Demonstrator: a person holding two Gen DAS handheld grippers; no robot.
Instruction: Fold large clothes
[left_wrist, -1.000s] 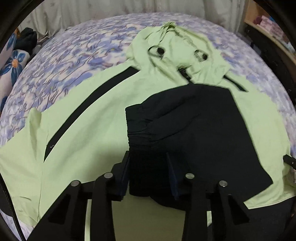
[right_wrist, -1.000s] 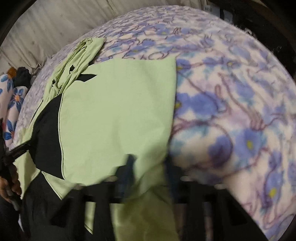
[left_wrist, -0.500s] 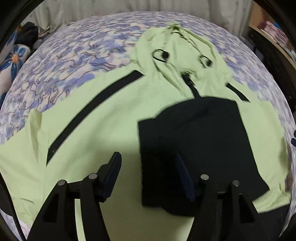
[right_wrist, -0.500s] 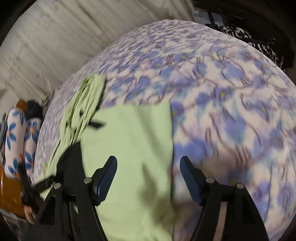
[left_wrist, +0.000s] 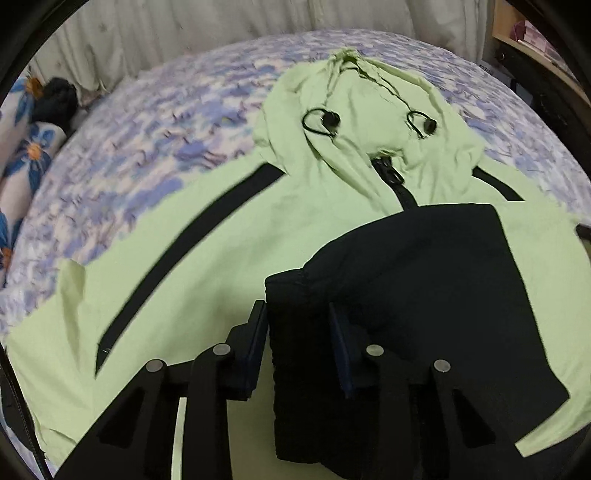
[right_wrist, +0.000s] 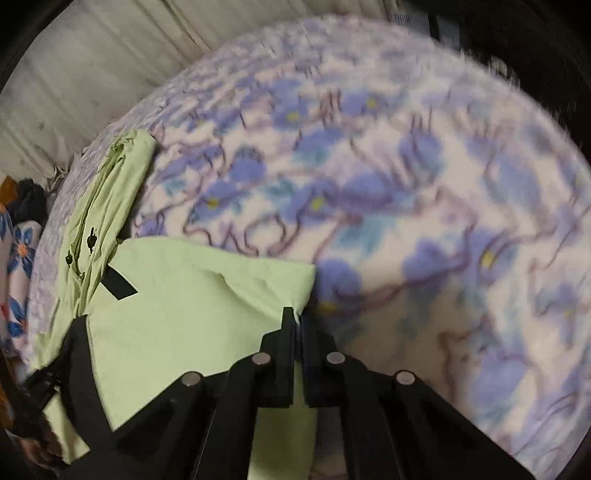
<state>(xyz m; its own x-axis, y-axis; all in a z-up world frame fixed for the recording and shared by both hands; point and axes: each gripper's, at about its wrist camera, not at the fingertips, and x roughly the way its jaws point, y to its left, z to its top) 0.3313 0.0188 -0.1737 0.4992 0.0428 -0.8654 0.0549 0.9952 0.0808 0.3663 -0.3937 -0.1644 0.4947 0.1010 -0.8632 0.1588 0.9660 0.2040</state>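
Observation:
A light green hooded jacket (left_wrist: 221, 258) with black stripes lies spread on the bed, hood (left_wrist: 369, 110) at the far end. Its black sleeve (left_wrist: 424, 277) is folded across the front. My left gripper (left_wrist: 296, 308) straddles the sleeve's ribbed black cuff (left_wrist: 303, 369), its jaws closing with the pads against the cuff's sides. In the right wrist view the jacket (right_wrist: 184, 314) shows a folded green panel. My right gripper (right_wrist: 298, 321) is shut on that panel's right edge, near its corner, and a thin strip of green shows between the fingers.
A white bedspread with a blue flower print (right_wrist: 406, 184) covers the bed beyond the jacket. A flowered pillow (left_wrist: 26, 166) and a dark bundle (left_wrist: 55, 103) lie at the far left. A pale curtain (left_wrist: 221, 29) backs the bed and a wooden shelf (left_wrist: 535, 37) stands at the right.
Both grippers spread wide half a second ago and have closed again. The left is back on the black cuff. The right moved rightward along the green panel and shut on its edge.

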